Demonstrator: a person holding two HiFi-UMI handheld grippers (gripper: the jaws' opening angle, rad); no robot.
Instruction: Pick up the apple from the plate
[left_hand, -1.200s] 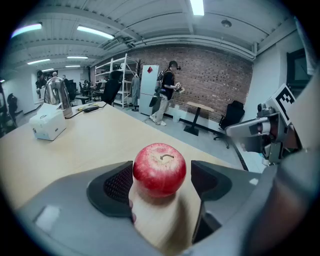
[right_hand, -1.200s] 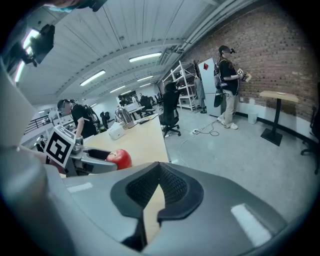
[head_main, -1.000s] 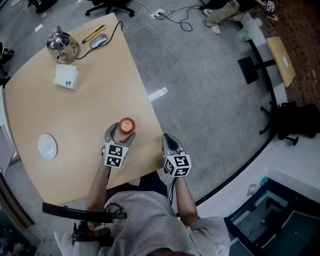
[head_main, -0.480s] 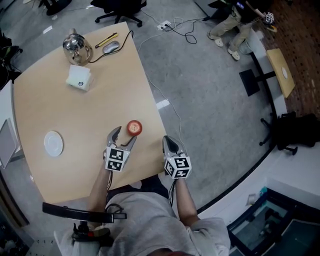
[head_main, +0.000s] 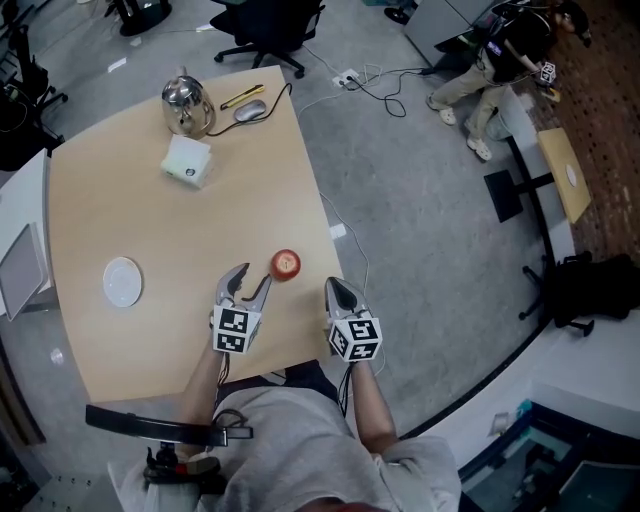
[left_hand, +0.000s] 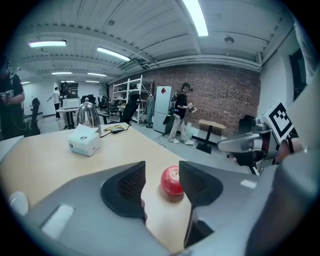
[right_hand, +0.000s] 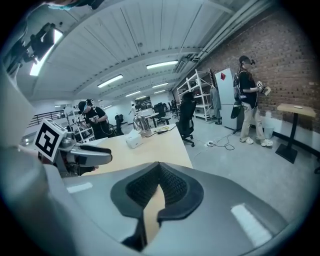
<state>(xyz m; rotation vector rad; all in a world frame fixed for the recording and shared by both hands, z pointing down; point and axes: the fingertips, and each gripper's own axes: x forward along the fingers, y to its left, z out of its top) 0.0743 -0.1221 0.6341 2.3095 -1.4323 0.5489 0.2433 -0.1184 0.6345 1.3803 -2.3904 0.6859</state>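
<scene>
The red apple (head_main: 286, 264) rests on the bare tan table (head_main: 150, 220), well right of the small white plate (head_main: 123, 281), which holds nothing. My left gripper (head_main: 246, 278) hovers just short of the apple, jaws apart and closing with nothing between the pads. In the left gripper view the apple (left_hand: 171, 181) shows through the gap, beyond the gripper (left_hand: 162, 172). My right gripper (head_main: 338, 293) hangs past the table's right edge, and in its own view the gripper (right_hand: 158, 172) is shut with nothing in it.
At the table's far end are a white tissue box (head_main: 188, 161), a shiny metal kettle (head_main: 187, 104), a grey mouse (head_main: 251, 111) and a yellow pen (head_main: 243, 96). Office chairs, cables and people occupy the grey floor beyond.
The apple stood between the left jaws a second ago; the left gripper has drawn back off it and its jaws have narrowed. The apple stays on the table.
</scene>
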